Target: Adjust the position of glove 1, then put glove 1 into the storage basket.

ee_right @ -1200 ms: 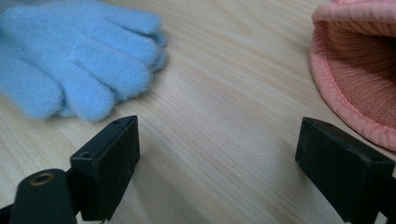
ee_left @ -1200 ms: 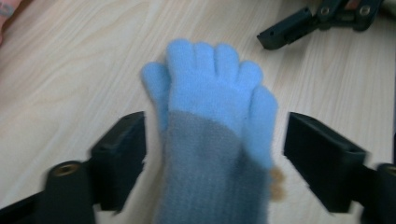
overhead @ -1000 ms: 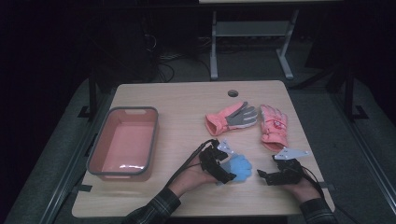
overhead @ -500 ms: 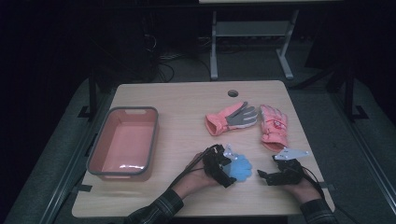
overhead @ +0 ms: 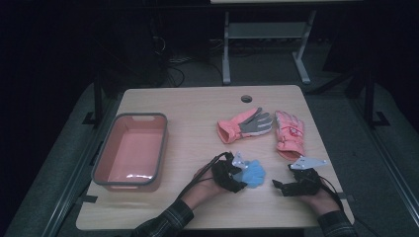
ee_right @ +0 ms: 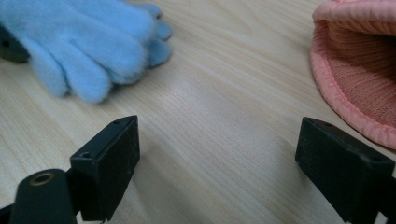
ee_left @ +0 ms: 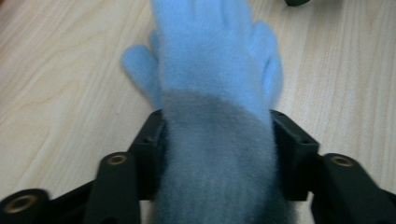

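High view: blue glove (overhead: 254, 173) lower centre on surface (overhead: 197, 108), left gripper (overhead: 236, 174) on its cuff; bin (overhead: 129, 149) far left, open room between. Left gripper view: fingers (ee_left: 149, 144) clamp the cuff; likely next, lift and carry. Right gripper view: fingers (ee_right: 109, 165) spread wide, empty; pink glove (ee_right: 359, 84) upper right.

Table (overhead: 197, 113) is seen from above/front by high cam, while both gripper cams are held low, v. close to tabletop, blue glove (overhead: 254, 173) (ee_left: 210, 60) (ee_right: 88, 37) being shared by all three.
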